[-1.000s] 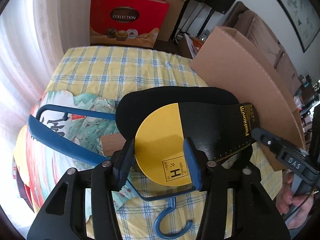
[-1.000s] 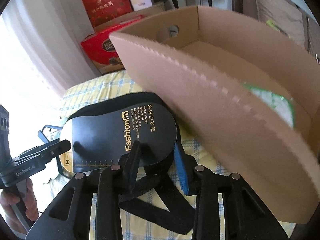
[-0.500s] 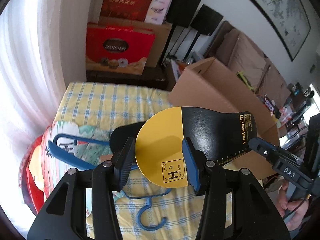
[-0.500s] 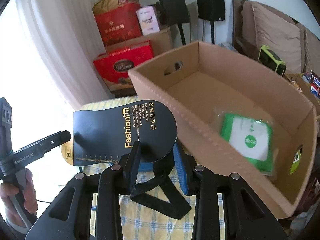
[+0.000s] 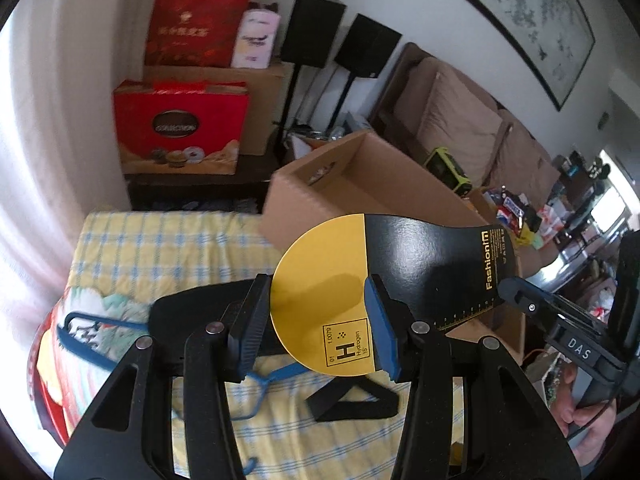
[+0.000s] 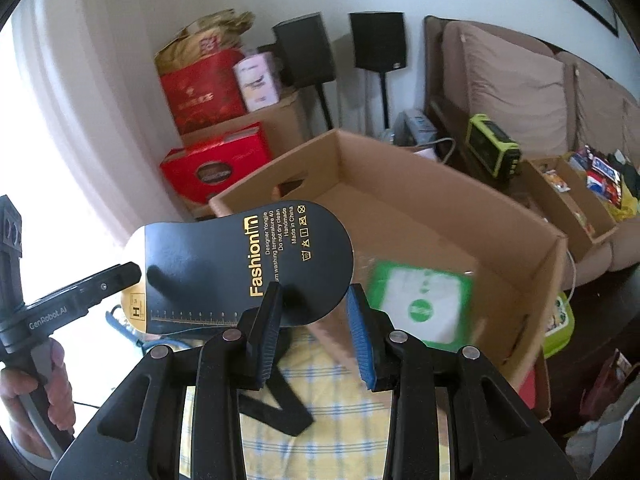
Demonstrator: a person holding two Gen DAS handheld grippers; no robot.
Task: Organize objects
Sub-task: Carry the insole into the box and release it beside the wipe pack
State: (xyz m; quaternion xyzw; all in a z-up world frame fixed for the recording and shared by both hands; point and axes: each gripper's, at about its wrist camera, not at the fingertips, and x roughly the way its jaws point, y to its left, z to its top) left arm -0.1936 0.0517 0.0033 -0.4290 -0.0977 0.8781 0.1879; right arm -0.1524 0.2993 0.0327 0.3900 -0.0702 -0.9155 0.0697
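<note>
A flat black-and-yellow card (image 5: 404, 272) printed "Fashion" and "H Hydrogen" hangs in the air between both grippers. My left gripper (image 5: 316, 328) is shut on its yellow rounded end. My right gripper (image 6: 314, 320) is shut on its black end (image 6: 248, 256). The card is held above the yellow checked cloth (image 5: 160, 240), beside the open cardboard box (image 6: 440, 216). A black strap (image 6: 280, 412) hangs below the card. A green and white packet (image 6: 420, 304) lies inside the box.
A blue clothes hanger (image 5: 100, 332) and a black flat item (image 5: 184, 320) lie on the cloth. Red gift boxes (image 5: 180, 128) and speakers (image 5: 312, 32) stand at the back wall. A sofa (image 6: 520, 92) and a smaller box of clutter (image 6: 572, 200) are at the right.
Both grippers have lifted the card well up off the cloth. The box's inside and the green packet have come into the right wrist view.
</note>
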